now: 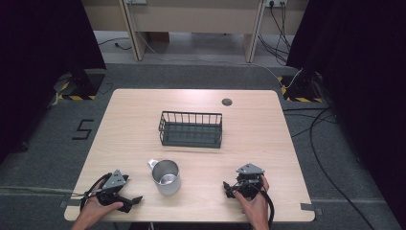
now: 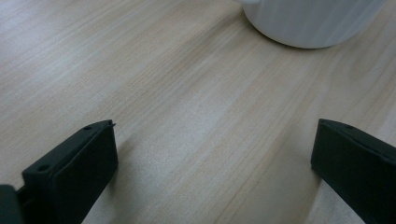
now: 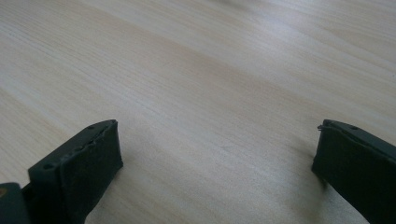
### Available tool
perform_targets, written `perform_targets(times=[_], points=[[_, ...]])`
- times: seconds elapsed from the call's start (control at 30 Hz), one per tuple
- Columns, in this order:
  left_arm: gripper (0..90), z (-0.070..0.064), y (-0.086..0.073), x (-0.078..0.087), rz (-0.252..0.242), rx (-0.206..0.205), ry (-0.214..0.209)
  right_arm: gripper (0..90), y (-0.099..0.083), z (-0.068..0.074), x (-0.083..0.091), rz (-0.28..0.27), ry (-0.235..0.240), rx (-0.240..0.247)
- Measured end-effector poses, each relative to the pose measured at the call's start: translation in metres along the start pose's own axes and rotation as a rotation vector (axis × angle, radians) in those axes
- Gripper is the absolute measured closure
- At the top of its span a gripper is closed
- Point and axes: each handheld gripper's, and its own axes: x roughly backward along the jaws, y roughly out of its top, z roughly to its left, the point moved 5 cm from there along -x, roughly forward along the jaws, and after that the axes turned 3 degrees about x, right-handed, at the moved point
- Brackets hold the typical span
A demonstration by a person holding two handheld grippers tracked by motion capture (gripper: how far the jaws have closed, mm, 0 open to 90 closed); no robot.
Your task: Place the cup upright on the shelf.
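The metal mug (image 1: 166,177) stands upright on the worktop (image 1: 249,143), in front of the wire basket (image 1: 191,129). Judged light, rigid, slippery-walled: grip the rim or handle. Left tongs (image 1: 128,201) and right tongs (image 1: 229,189) flank the mug, both spread, empty.

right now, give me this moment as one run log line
left claw: open, on table, near mug | right claw: open, on table | mug: upright, untouched | basket: empty, behind mug

mug (image 1: 166,176) - shiny metal | basket (image 1: 191,129) - matt wire | table (image 1: 249,139) - smooth wood
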Motion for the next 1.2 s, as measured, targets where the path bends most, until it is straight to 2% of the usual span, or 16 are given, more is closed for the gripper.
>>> perform_targets(times=[0.13,0.23,0.47,0.5,0.73,1.0,1.03,1.13,1.2], points=[[0.0,0.0,0.0,0.0,0.002,0.0,-0.001,5.0,0.0,0.0,0.001,-0.005,-0.002,-0.012],[0.0,0.0,0.0,0.0,0.002,0.0,0.0,16.2,0.0,-0.001,0.003,-0.031,0.016,0.011],[0.0,-0.001,-0.001,0.001,0.0,0.002,0.001,15.5,0.002,0.003,0.004,-0.058,0.054,0.047],[0.0,-0.001,-0.001,0.001,0.0,0.002,0.001,15.4,0.003,0.006,0.006,-0.086,0.066,0.053],[0.0,-0.001,-0.001,0.001,0.0,0.002,0.001,15.3,0.011,0.017,0.012,-0.173,0.118,0.08],[0.0,-0.001,-0.001,0.001,0.0,0.002,0.001,15.3,0.024,0.036,0.019,-0.254,0.17,0.132],[0.0,-0.001,-0.001,0.001,0.0,0.002,0.002,15.3,0.029,0.041,0.021,-0.274,0.185,0.146],[0.0,-0.001,-0.001,0.001,0.0,0.002,0.002,15.2,0.032,0.047,0.022,-0.287,0.202,0.154],[0.0,-0.001,-0.001,0.001,0.0,0.003,0.002,15.2,0.037,0.056,0.022,-0.314,0.23,0.175]])
